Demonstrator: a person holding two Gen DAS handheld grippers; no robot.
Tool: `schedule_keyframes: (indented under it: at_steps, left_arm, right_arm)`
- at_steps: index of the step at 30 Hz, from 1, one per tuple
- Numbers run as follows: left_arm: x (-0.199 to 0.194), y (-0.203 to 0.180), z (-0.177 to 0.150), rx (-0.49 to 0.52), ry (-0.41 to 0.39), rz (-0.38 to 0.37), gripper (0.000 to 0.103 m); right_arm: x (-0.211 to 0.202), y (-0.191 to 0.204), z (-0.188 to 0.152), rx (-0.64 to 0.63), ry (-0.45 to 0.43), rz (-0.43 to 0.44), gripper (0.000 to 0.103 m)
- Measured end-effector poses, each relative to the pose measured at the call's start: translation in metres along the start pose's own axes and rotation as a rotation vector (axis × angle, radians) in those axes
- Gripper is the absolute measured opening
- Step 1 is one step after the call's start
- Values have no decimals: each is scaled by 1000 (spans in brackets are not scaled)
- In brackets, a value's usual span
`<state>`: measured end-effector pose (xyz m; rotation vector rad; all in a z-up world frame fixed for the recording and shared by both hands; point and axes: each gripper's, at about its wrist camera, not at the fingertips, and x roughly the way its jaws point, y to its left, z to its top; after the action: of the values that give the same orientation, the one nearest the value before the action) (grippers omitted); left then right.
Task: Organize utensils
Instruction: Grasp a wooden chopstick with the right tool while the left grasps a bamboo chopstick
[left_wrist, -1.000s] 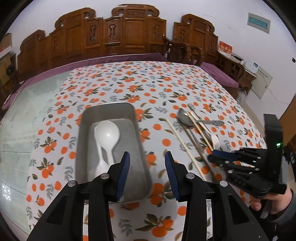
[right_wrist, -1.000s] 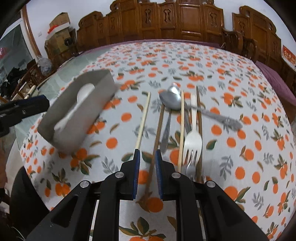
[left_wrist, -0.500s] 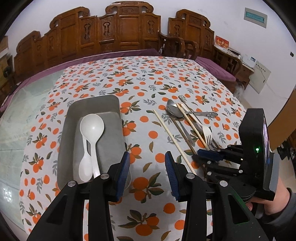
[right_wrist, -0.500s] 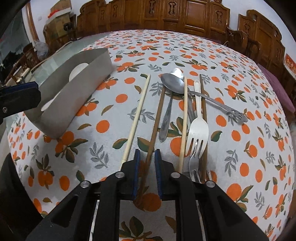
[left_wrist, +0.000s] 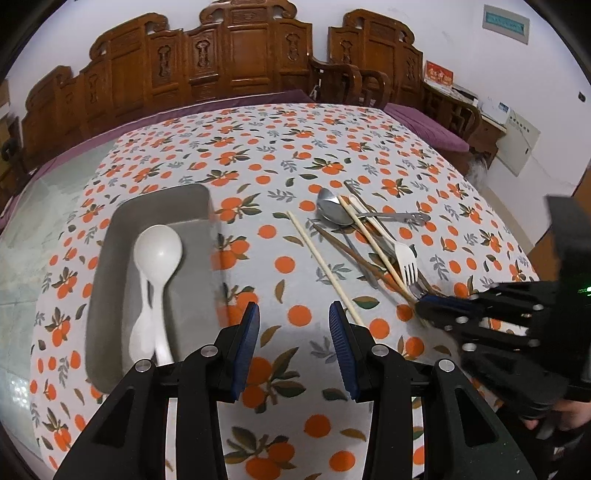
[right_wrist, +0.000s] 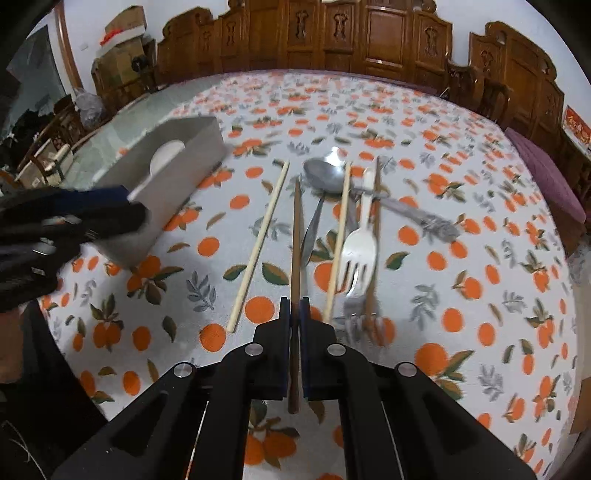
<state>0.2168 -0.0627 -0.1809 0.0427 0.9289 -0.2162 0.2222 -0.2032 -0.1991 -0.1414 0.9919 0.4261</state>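
Note:
A grey tray (left_wrist: 110, 258) holds two white plastic spoons (left_wrist: 157, 258); it also shows in the right wrist view (right_wrist: 177, 173). A pile of utensils lies to its right: a metal spoon (right_wrist: 325, 177), a white fork (right_wrist: 360, 251), pale chopsticks (right_wrist: 258, 247) and brown chopsticks. My right gripper (right_wrist: 294, 310) is shut on a brown chopstick (right_wrist: 296, 236) at its near end; it shows in the left wrist view (left_wrist: 436, 306). My left gripper (left_wrist: 293, 325) is open and empty, above the cloth just right of the tray.
The table carries an orange-patterned cloth (left_wrist: 295, 155) with bare glass (left_wrist: 22, 229) at the left. Carved wooden chairs (left_wrist: 229, 59) line the far side. The table's near edge is close below both grippers.
My right gripper has closed onto the brown chopstick. My left gripper has drawn back and shifted right of the tray, staying open.

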Motion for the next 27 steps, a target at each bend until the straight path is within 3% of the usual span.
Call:
schedule_keyframes:
  at_steps: [16, 27]
  left_arm:
    - [59, -27, 10, 4, 86, 4, 37]
    - [87, -36, 12, 13, 142, 23, 33]
  right_arm:
    - [-28, -19, 8, 31, -72, 22, 6]
    - [-27, -21, 8, 34, -70, 16, 6]
